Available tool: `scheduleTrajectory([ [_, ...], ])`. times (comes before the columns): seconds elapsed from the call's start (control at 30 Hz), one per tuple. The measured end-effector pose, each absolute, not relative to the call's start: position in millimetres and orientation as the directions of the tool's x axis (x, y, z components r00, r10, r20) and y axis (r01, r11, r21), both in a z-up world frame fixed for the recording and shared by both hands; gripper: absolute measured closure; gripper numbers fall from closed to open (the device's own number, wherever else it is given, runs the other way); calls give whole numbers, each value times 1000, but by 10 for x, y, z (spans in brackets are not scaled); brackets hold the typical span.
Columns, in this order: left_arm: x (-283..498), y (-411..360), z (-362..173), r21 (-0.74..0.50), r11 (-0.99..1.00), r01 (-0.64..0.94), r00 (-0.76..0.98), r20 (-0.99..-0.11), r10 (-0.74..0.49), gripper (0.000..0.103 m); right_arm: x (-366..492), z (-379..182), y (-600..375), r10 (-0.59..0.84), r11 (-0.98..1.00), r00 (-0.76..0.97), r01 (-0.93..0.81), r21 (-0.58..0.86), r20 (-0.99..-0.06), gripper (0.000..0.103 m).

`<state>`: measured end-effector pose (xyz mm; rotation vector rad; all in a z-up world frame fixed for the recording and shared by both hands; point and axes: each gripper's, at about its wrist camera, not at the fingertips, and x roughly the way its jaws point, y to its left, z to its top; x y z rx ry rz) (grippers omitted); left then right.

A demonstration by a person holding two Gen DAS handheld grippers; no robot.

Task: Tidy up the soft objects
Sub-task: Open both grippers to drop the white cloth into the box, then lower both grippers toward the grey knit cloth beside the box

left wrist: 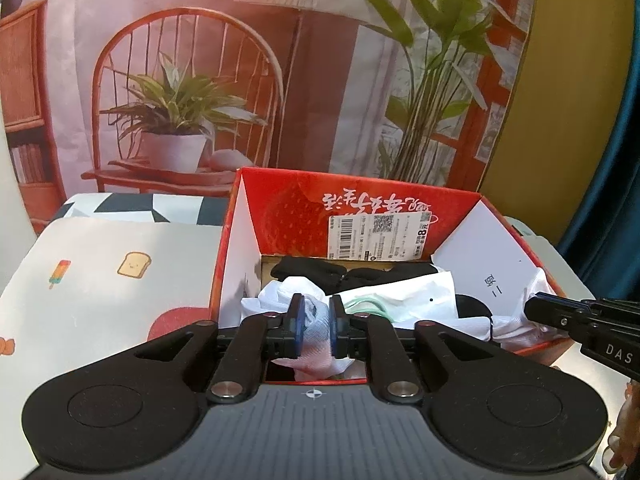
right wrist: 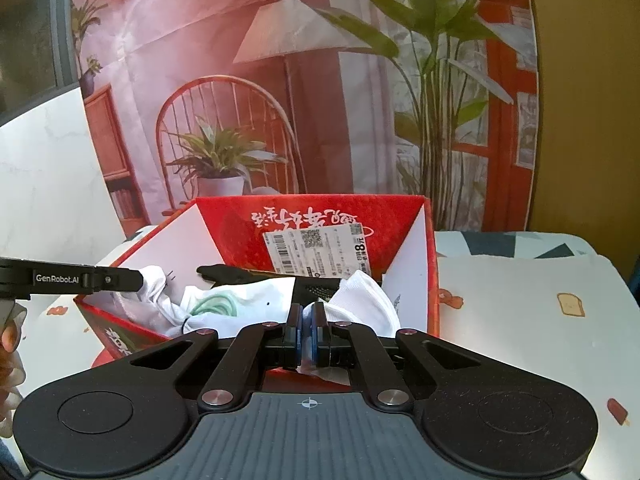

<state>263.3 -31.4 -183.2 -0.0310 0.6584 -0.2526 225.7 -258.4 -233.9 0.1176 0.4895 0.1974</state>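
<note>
A red cardboard box (left wrist: pixel 280 208) stands open on the table, holding white garments (left wrist: pixel 404 296) and black socks (left wrist: pixel 316 270). My left gripper (left wrist: pixel 317 299) hovers over the box's near left corner. Its jaws stand slightly apart, and a white and pale blue cloth (left wrist: pixel 316 340) lies loosely between the pads. My right gripper (right wrist: pixel 308 307) is over the near right side of the box (right wrist: pixel 236 220), shut on a fold of white cloth (right wrist: pixel 360 300). Each gripper shows in the other's view: the right gripper (left wrist: pixel 538 306) and the left gripper (right wrist: pixel 138 278).
The box sits on a pale mat (left wrist: pixel 100 280) printed with toast and ice lollies, over a checked tablecloth (left wrist: pixel 132 204). A printed backdrop (left wrist: pixel 240 80) of a chair, lamp and plants hangs just behind. A white label (left wrist: pixel 380 236) is on the box's far wall. A person's fingers (right wrist: pixel 10 344) show at the left edge.
</note>
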Motion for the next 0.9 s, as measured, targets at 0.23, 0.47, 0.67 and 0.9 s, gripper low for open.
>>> scheduleTrajectory([
  [0.23,2553,-291,-1749,-126,960,250,775,-568,-276,33,2176,-2325,-2639,183,980,879,-129,150,-439,86],
  [0.47,2333,-226,-1671,-138,960,245,789,-547,-280,16,1957,-2251,-2708,143,985,920,-95,147,-366,59],
  [0.67,2031,-85,-1688,-141,965,220,795,-548,-261,14,1762,-2250,-2698,175,978,920,-122,168,-350,54],
  [0.9,1791,169,-1939,-188,970,156,755,-610,-240,14,1488,-2329,-2564,221,971,906,-169,169,-361,54],
])
